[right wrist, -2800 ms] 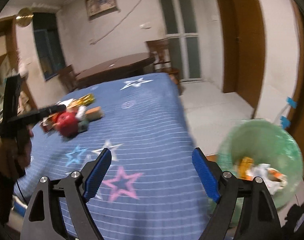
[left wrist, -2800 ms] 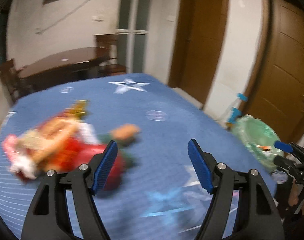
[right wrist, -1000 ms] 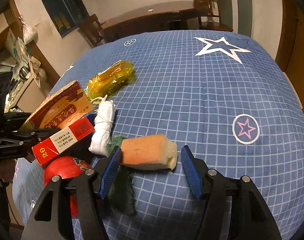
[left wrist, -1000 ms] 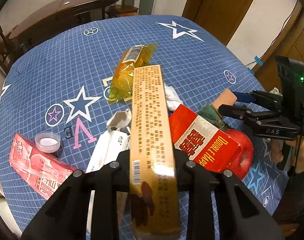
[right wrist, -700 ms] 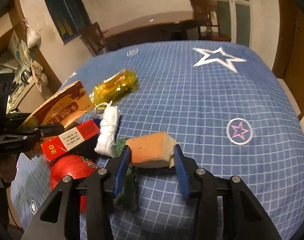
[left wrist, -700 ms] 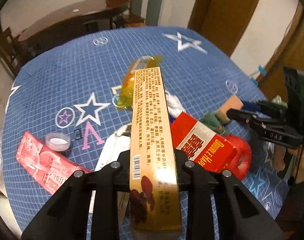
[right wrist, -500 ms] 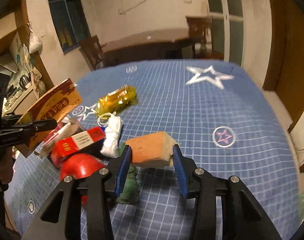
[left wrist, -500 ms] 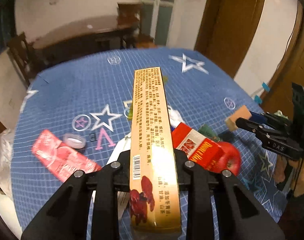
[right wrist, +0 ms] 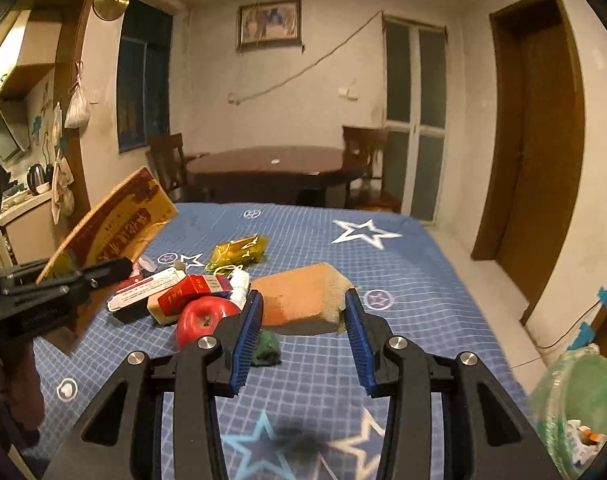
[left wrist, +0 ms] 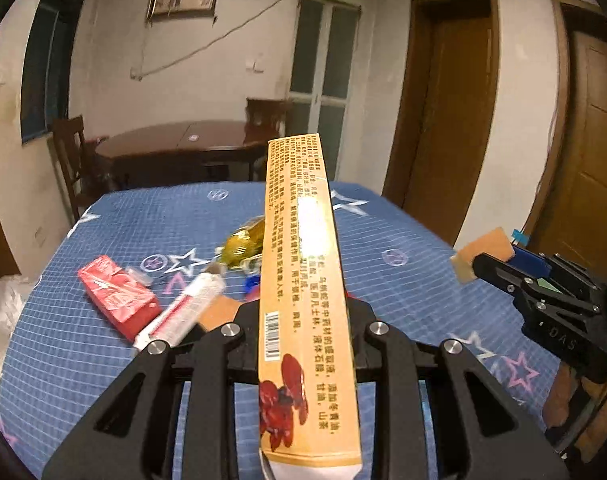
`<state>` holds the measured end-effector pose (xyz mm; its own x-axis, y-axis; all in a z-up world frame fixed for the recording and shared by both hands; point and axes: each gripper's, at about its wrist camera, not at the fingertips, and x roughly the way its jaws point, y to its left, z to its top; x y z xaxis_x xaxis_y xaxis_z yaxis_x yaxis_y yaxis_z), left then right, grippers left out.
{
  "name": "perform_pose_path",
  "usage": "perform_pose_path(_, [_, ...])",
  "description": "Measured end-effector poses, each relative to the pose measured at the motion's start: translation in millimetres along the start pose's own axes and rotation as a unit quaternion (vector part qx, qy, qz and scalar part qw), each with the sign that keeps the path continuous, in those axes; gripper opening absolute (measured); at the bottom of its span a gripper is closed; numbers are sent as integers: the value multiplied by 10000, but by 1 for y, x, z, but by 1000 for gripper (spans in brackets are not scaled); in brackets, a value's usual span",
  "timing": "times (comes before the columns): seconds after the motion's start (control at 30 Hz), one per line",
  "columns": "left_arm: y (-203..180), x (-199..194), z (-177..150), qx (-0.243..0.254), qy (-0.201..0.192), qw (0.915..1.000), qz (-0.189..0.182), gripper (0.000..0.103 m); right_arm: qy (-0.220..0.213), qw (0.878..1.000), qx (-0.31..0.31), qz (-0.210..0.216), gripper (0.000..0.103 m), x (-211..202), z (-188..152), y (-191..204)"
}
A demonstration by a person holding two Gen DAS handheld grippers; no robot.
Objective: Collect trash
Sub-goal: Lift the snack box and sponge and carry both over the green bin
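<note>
My left gripper is shut on a long tan box with red print, held up above the blue star tablecloth. The box also shows at the left of the right wrist view. My right gripper is shut on an orange sponge, lifted off the table; it also shows in the left wrist view. On the table lie a red pack, a white tube box, a yellow wrapper, a red cigarette box, a red apple and a green scrap.
A green-lined trash bin with some litter stands on the floor at the lower right, off the table's edge. A dark wooden table and chairs stand behind. Brown doors line the right wall.
Both grippers have risen and tilted up from the table, the left with the tan box and the right with the sponge. The trash bin has come into the right wrist view.
</note>
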<state>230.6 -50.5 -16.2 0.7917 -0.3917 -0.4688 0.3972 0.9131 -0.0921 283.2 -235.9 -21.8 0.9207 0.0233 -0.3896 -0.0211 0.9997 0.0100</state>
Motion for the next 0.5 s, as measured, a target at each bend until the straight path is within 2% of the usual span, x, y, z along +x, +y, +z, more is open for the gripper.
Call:
perform_pose_path(0.23, [-52,-18,-8,32,-334,9993,-152,25,-134,9995,156,-235,43,-54,-12,-22])
perform_pose_path(0.5, [-100,-15,-5,216,-360,9982,-426,25,-197,9975,324,-591,43,-108,-22,-66])
